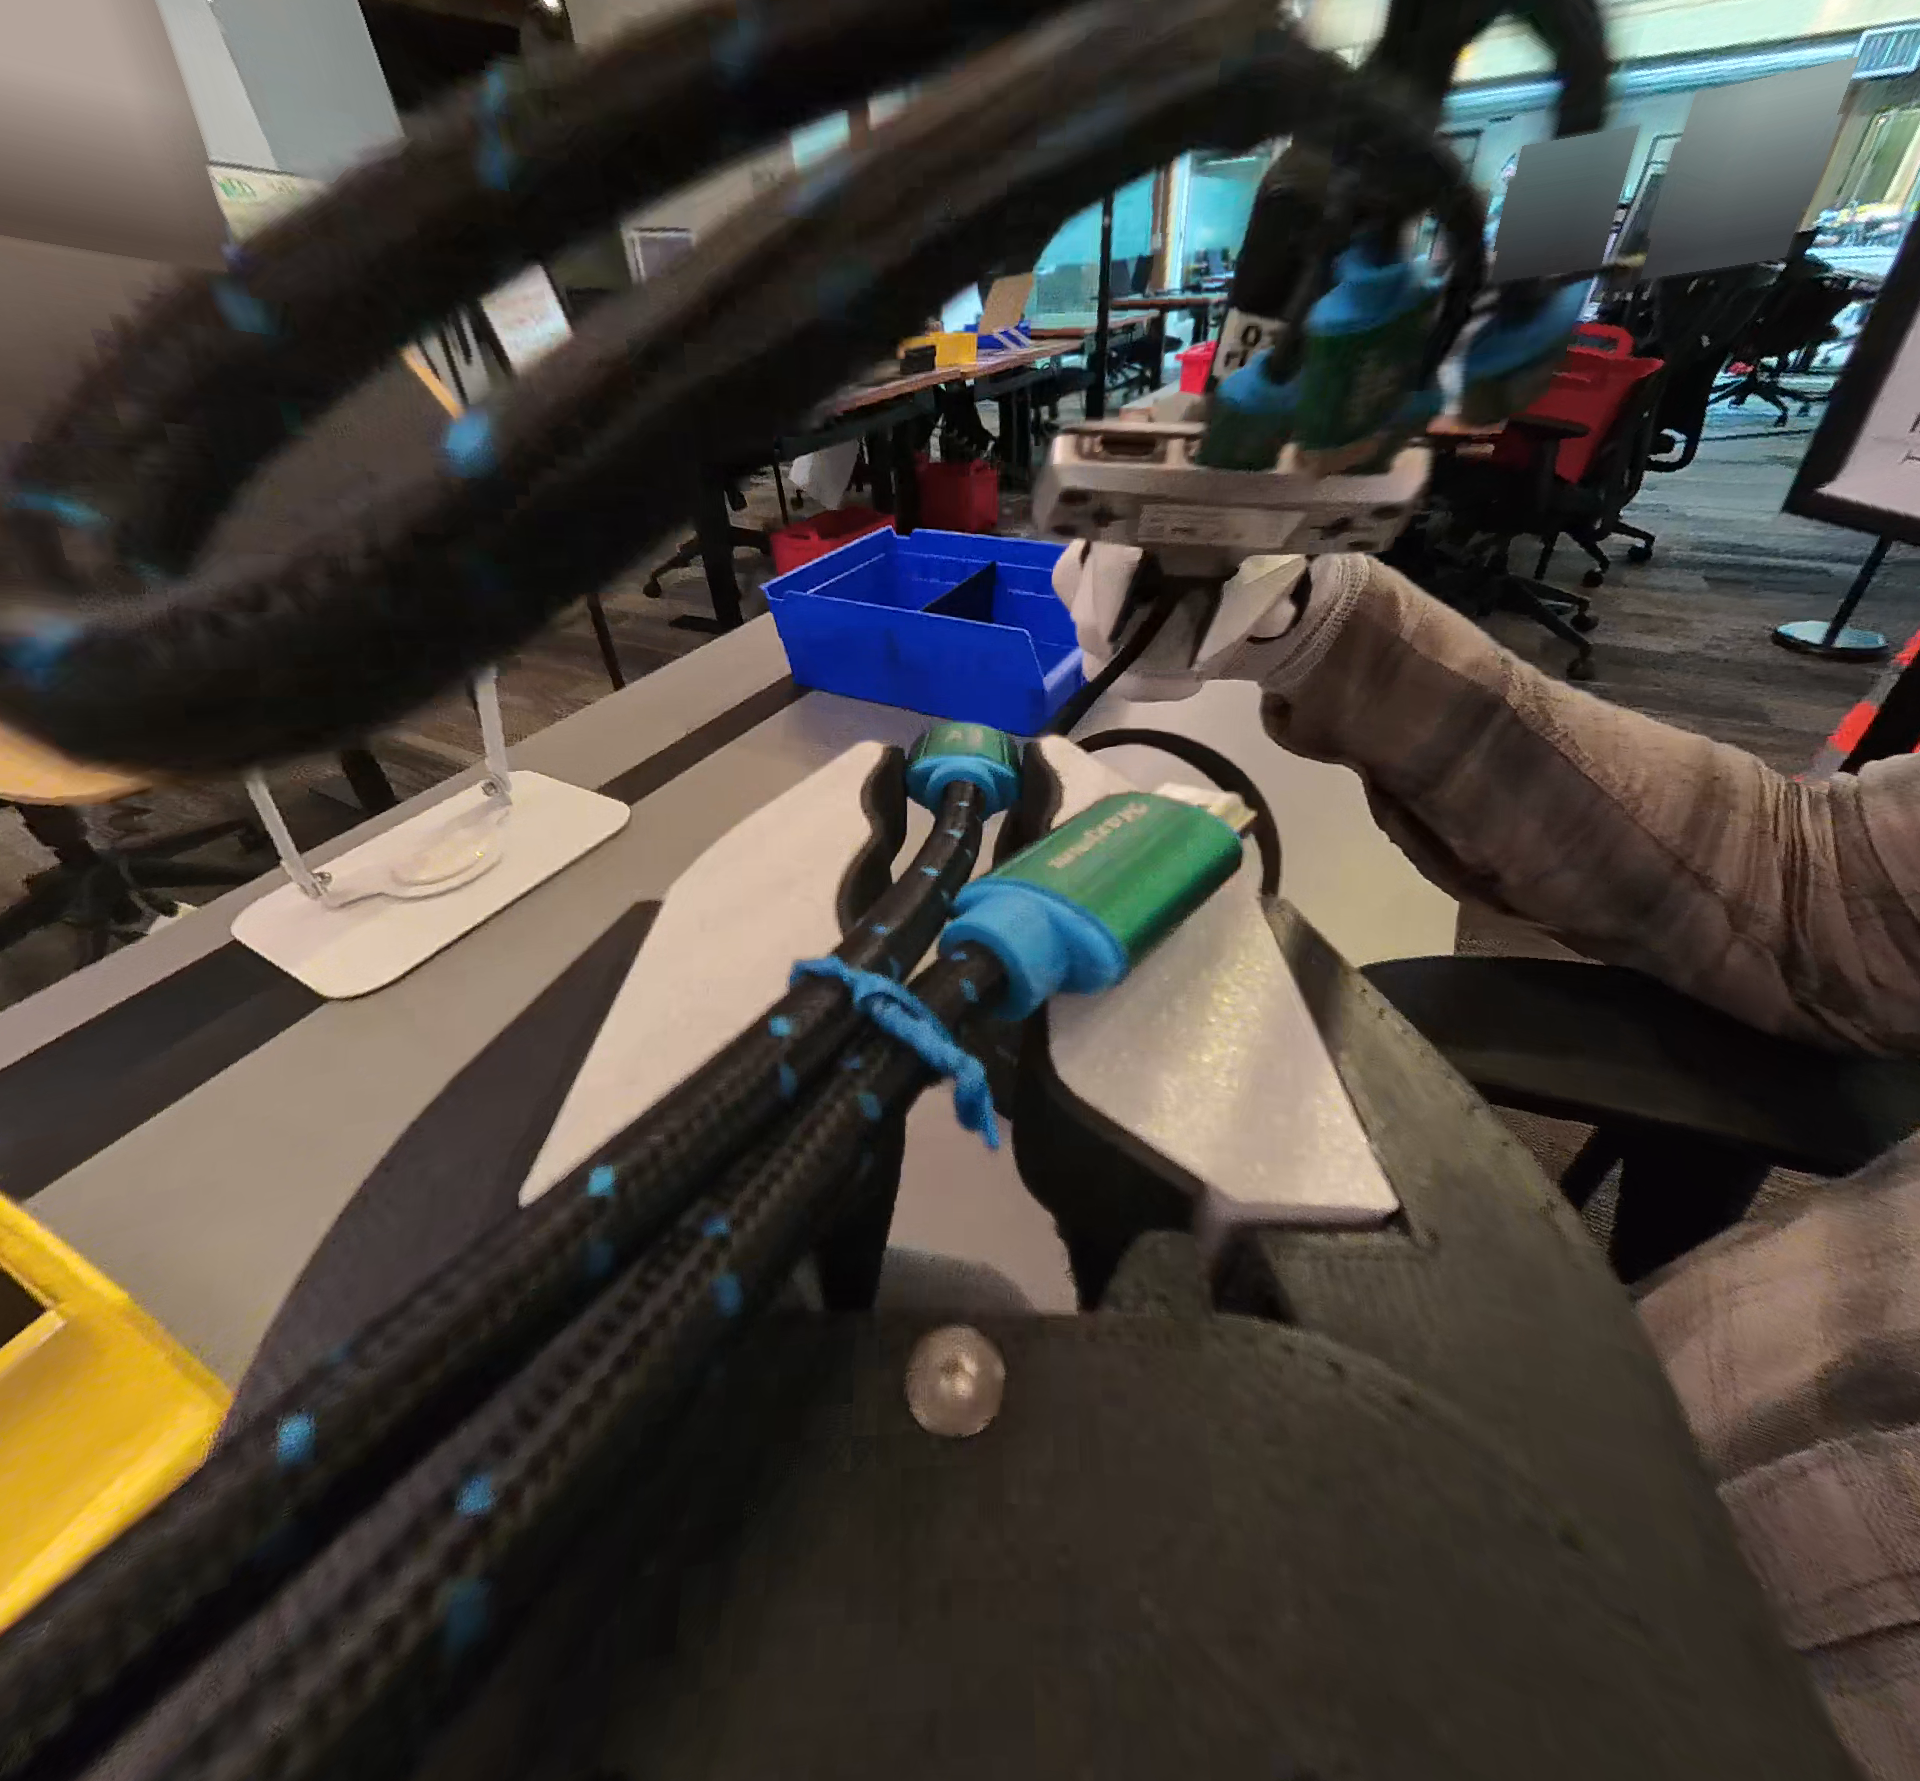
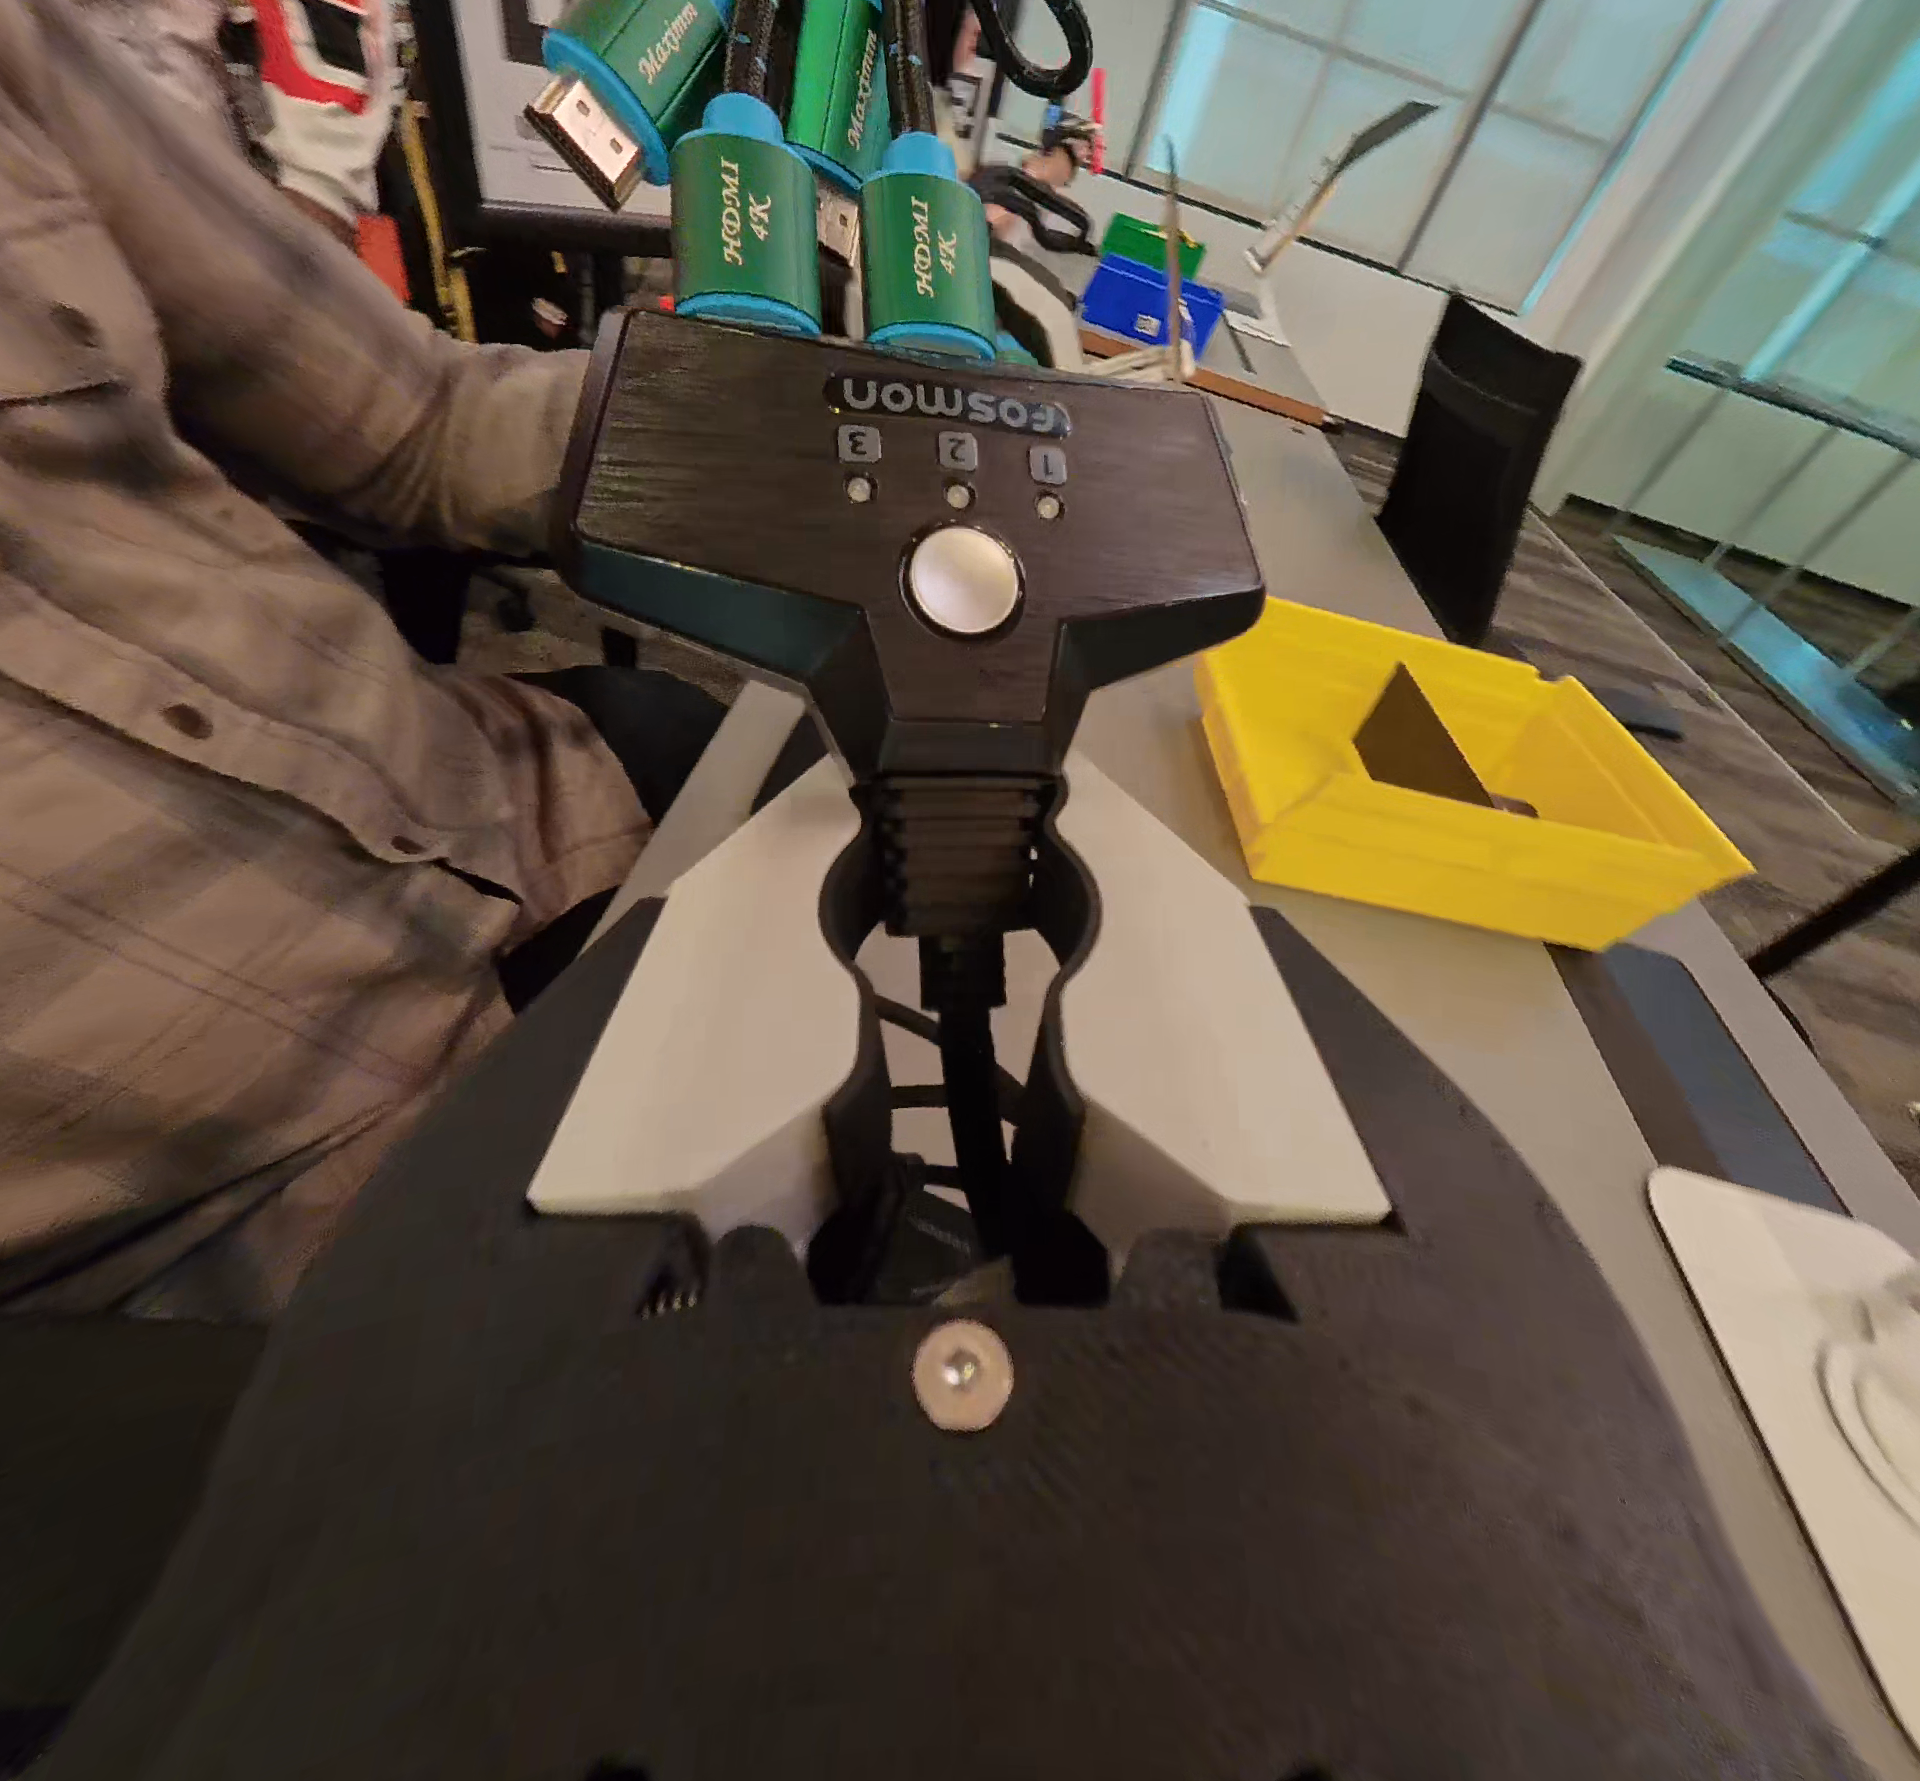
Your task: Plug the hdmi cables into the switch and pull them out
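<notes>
Across the left wrist view, the left gripper (image 1: 951,796) has its fingers closed on a braided HDMI cable (image 1: 940,858) just behind its green plug; a second green plug (image 1: 1127,864) lies loose on the right finger. Beyond, a grey table (image 1: 665,744) carries a blue bin (image 1: 925,630), a yellow bin (image 1: 83,1399) and a white stand base (image 1: 426,879); an open office with desks and red chairs lies behind.

Seen from the right wrist view, the right gripper (image 2: 961,858) clamps the ribbed neck of the black switch (image 2: 914,526), held above the table edge. Two green plugs (image 2: 743,225) sit in its ports; others dangle above. Glass walls stand behind the yellow bin (image 2: 1455,775).
</notes>
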Demonstrator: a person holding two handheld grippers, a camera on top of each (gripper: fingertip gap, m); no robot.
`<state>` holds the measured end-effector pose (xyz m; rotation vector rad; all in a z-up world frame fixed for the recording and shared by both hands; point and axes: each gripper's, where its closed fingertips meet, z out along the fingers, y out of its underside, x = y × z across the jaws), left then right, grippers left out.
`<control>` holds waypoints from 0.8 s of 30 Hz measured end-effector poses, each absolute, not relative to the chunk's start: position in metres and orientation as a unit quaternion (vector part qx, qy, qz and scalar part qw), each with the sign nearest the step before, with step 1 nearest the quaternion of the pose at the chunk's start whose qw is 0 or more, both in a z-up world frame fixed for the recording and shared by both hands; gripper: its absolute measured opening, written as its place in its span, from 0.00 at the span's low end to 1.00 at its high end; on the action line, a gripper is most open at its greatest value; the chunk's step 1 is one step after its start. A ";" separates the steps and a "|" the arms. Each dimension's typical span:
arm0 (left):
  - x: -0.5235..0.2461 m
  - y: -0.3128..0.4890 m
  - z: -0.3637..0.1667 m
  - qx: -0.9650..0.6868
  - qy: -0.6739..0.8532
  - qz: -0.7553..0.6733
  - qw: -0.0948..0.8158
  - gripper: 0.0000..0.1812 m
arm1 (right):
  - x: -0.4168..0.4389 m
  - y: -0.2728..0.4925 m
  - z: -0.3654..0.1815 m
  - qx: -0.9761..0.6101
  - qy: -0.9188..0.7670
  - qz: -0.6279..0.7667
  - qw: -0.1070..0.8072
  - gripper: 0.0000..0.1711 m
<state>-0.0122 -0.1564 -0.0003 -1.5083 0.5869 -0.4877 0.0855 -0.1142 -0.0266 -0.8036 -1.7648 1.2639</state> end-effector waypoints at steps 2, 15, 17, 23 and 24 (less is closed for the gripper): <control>-0.006 -0.155 -0.005 -0.667 0.259 -0.225 0.662 0.11 | 0.083 -0.128 -0.026 -0.300 -0.712 0.501 0.389 0.12; 0.025 -0.176 0.013 -0.631 0.306 -0.201 0.684 0.11 | 0.058 -0.161 -0.056 -0.305 -0.771 0.456 0.323 0.12; 0.027 -0.177 0.012 -0.636 0.313 -0.192 0.679 0.11 | 0.057 -0.164 -0.058 -0.306 -0.775 0.453 0.316 0.12; 0.026 -0.179 0.007 -0.665 0.315 -0.199 0.647 0.11 | 0.059 -0.161 -0.057 -0.318 -0.780 0.429 0.325 0.12; 0.027 -0.180 0.008 -0.662 0.315 -0.204 0.649 0.11 | 0.059 -0.162 -0.057 -0.317 -0.782 0.428 0.325 0.12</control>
